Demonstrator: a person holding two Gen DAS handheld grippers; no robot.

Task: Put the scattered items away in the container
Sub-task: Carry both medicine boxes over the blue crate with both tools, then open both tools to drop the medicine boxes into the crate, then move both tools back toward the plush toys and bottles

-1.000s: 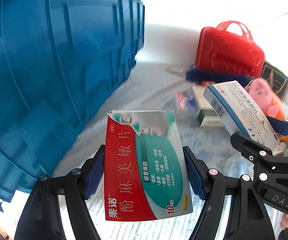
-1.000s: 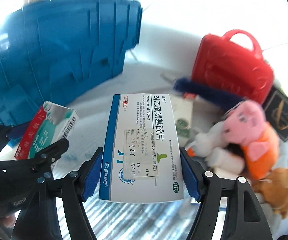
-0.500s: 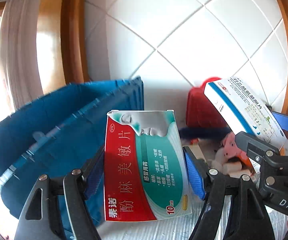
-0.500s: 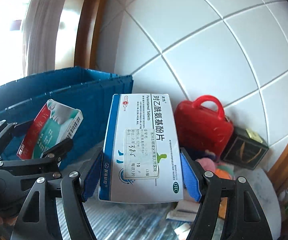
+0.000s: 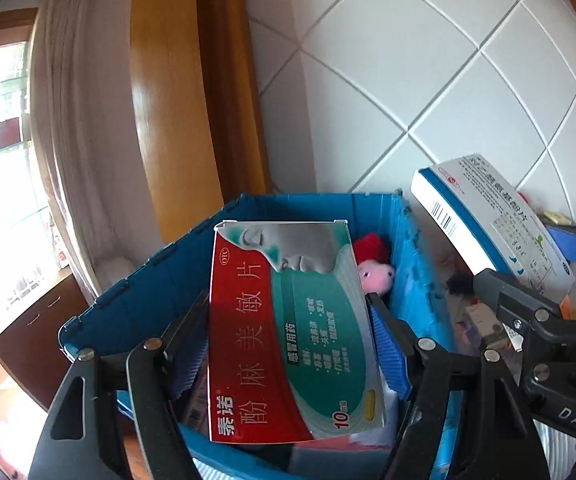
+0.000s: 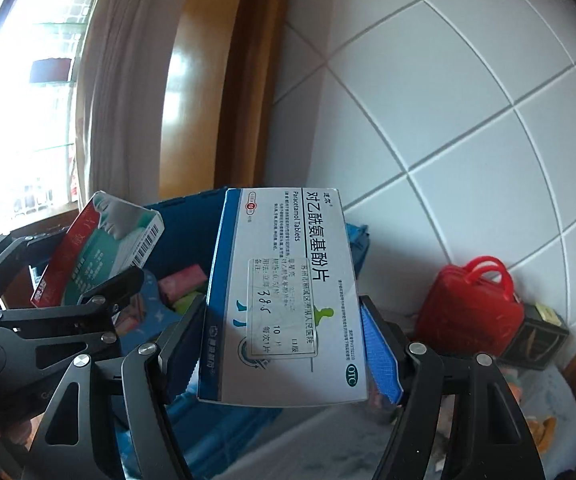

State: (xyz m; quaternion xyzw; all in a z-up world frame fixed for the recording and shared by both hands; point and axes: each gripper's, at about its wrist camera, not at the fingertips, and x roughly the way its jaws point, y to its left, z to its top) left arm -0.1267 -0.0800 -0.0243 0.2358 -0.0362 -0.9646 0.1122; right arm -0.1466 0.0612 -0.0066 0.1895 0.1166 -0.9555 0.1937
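- With both cartons already clamped and raised at the bin's mouth, the step in hand looks like the drop, and it likely goes best one side at a time, each carton brought fully past the rim before its pads part.
- Closest in, the left gripper (image 5: 288, 336) pinches the red-and-green medicine box (image 5: 288, 332) by its long edges; the carton stands upright, glossy, face toward the camera, over the open blue crate (image 5: 156, 292) just ahead.
- Beside it, the right gripper (image 6: 280, 344) is clamped on the blue-and-white paracetamol box (image 6: 284, 296), a flat carton with a pharmacy label stuck to its face; it seems to sit over the crate's near corner, so it should probably shift left first.
- Beyond the left fingers, a pink plush toy (image 5: 374, 276) already lies inside.
- Farther right, a red case (image 6: 472, 312) and a dark box (image 6: 536, 340) stand against the tiled wall.
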